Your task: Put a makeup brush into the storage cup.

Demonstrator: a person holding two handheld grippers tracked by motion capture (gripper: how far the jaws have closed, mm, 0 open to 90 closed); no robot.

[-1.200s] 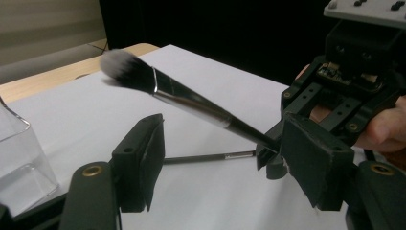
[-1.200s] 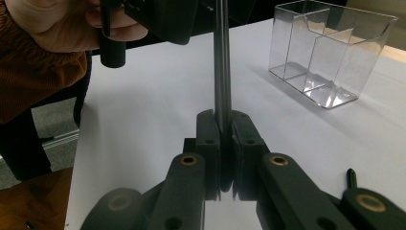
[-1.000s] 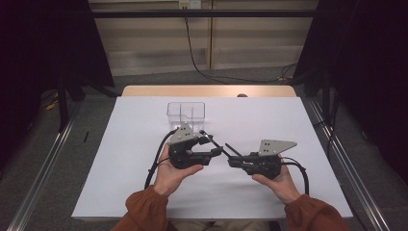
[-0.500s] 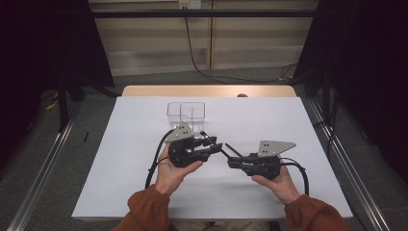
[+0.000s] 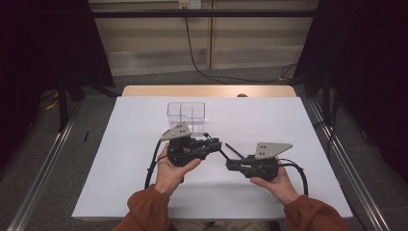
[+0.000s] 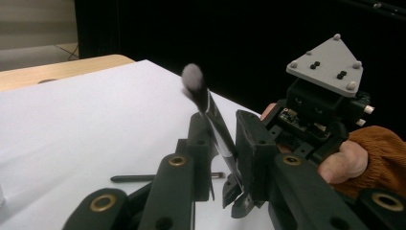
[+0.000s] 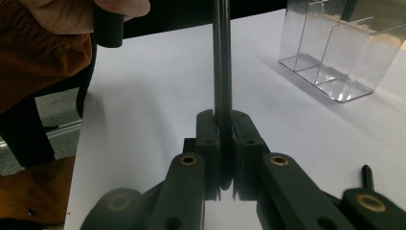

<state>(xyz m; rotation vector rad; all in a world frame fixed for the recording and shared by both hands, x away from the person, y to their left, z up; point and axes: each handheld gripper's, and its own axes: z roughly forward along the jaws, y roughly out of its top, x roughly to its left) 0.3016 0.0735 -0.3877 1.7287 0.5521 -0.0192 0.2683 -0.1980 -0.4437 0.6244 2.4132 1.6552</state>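
the left gripper had just been closing, and its jaws now pinched a brush partway along the handle, the grey bristle tip rising past them. the right gripper was pressed tight on the same brush's black handle. in the high view the left gripper and right gripper met near the middle of the white table, the brush spanning between them. a thin black pencil lay on the table below. a clear divided box stood farther back, well apart.
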